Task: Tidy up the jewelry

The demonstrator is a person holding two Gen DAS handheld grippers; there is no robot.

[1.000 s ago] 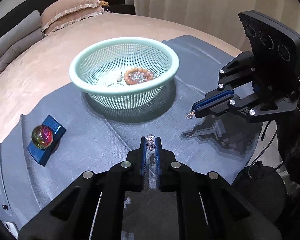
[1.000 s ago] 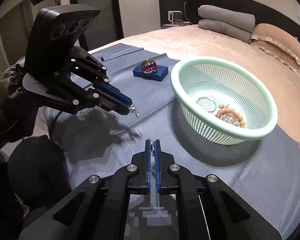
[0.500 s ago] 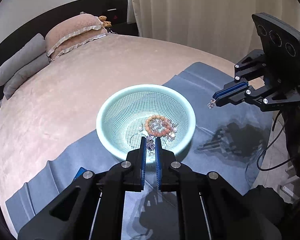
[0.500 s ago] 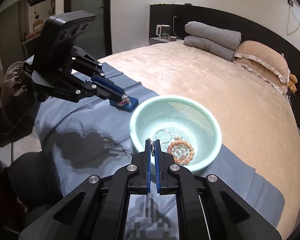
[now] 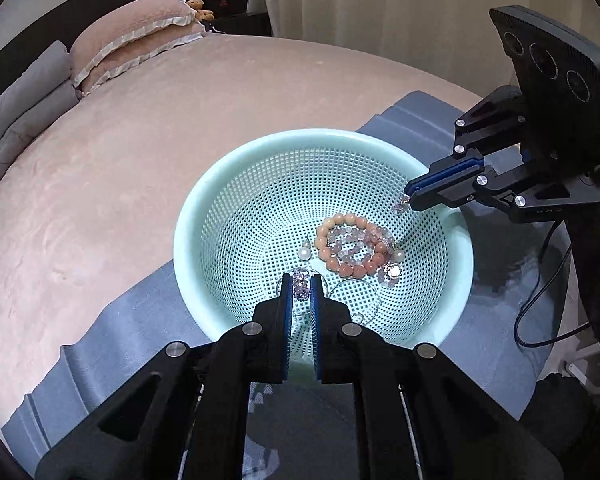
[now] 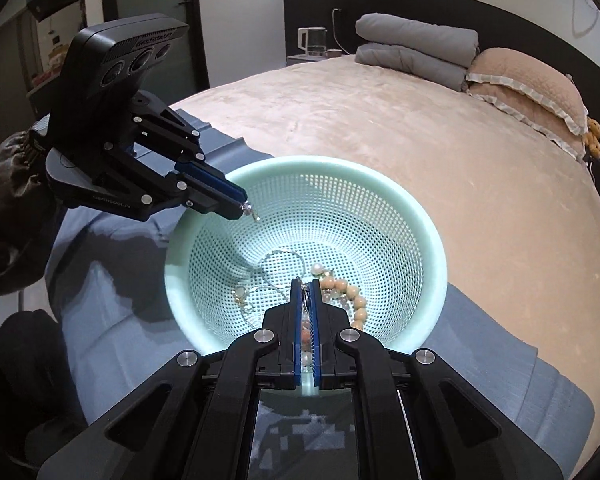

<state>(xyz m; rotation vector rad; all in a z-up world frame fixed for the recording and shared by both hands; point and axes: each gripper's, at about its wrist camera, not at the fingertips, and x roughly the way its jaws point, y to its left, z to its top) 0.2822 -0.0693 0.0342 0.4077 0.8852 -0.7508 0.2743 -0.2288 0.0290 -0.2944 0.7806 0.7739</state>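
Both grippers are hanging over the basket now, and that's the big change: a second ago they were back over the grey cloth near the bed's foot edge, well short of the basket. The left gripper (image 5: 301, 285) is pinching a small sparkly crystal piece (image 5: 300, 282) between nearly closed jaws, sitting above the near side of the basket's inside. The right gripper (image 6: 307, 295) is clamped fully together on a tiny clear-stone trinket (image 5: 401, 205), which from the left view is dangling just inside the basket's right rim.

Going down in size: the bed with its tan cover (image 5: 180, 140) is carrying everything, the grey cloth (image 5: 140, 320) is lying across its near edge, and the mint mesh basket (image 5: 204, 216) is sitting on that cloth. Down in the basket's bottom a peach bead bracelet (image 5: 340, 264) is curling around a paler crystal one, with a thin silver bangle (image 5: 354, 284) and a few loose pearls (image 5: 305, 254) beside it.

So I'm guessing the carry is basically done and both pieces are lined up for dropping in with the rest. Nothing is released yet. The right one is close to the rim, so letting go there could bounce it out onto the cloth.
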